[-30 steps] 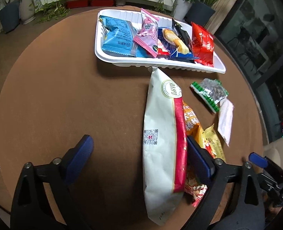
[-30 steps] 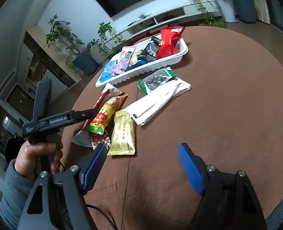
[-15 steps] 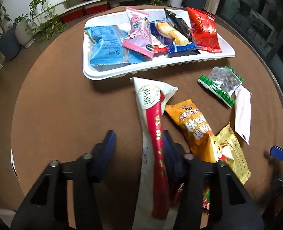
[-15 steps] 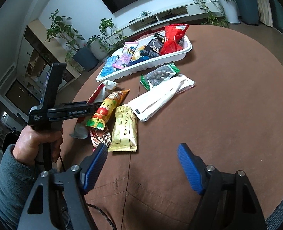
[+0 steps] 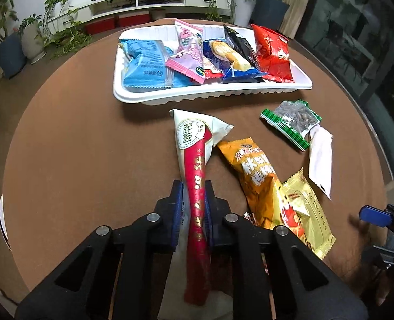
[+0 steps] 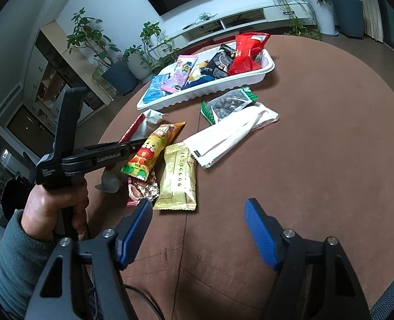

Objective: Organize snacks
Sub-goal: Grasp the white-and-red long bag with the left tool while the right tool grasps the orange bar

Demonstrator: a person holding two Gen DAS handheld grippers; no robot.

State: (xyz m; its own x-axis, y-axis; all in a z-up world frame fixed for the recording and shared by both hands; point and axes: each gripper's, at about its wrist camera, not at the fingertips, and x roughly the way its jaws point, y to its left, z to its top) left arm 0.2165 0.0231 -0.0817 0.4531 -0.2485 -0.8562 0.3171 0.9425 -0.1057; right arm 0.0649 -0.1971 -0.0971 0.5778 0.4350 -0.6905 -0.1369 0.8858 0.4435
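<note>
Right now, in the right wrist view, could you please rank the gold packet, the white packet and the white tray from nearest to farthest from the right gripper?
From the right gripper, which is open over the bare tablecloth:
1. Gold packet: just ahead, by its left finger.
2. White packet: farther up, near the middle of the table.
3. White tray: farthest, at the table's far side, filled with snacks.

Both grippers (image 6: 198,229) have black angular frames, silver screws and ribbed blue pads (image 6: 259,229); the left gripper (image 5: 192,208) carries white lettering, its hand (image 6: 54,208) in a grey-teal sleeve (image 6: 12,256).
</note>
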